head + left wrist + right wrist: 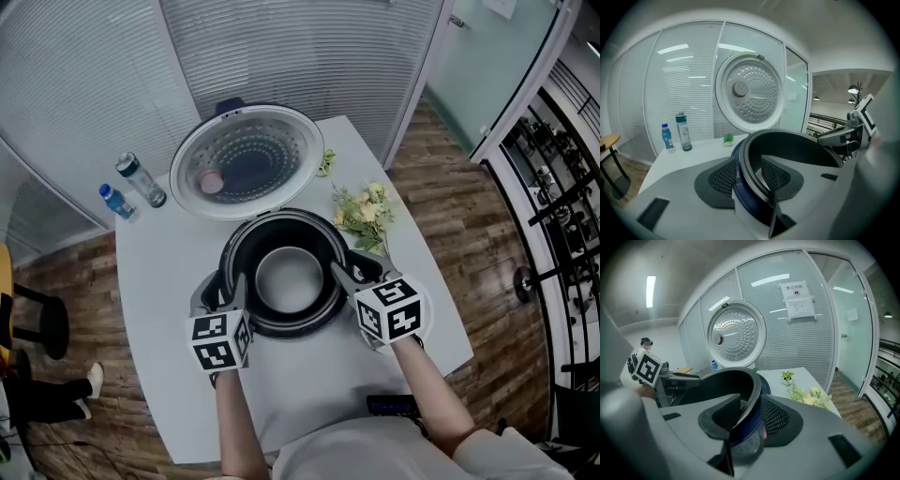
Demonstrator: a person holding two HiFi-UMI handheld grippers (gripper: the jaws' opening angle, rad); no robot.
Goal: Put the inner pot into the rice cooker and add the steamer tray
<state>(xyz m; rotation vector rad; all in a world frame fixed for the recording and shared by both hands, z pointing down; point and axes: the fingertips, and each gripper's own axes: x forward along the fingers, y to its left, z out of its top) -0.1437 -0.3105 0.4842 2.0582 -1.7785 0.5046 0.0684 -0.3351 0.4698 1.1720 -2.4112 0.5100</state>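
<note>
Pot (289, 277) black, its bottom grey. Cooker (746, 197) navy. Lid (247, 161) silver-white, dotted with small holes. Bench (169, 309) white. Blue bottle (116, 201); clear bottle (141, 179), dark cap. Flowers (364, 214) yellow and green. Floor (469, 234) brown wood-grain.

Inner pot (289, 279): round, dark-walled, with a pale grey bottom. It stood upright inside the rice cooker (746, 201), mouth open and nothing visible inside it. Its broad dark rim showed just above the housing on both sides.

Rice cooker: dark blue housing, set near the middle of a white table (169, 309). Its lid (246, 161) was swung fully open at the far side and stood upright behind the pot. The lid's inner face was a round silvery plate, dimpled all over, with a small knob off-centre.
</note>
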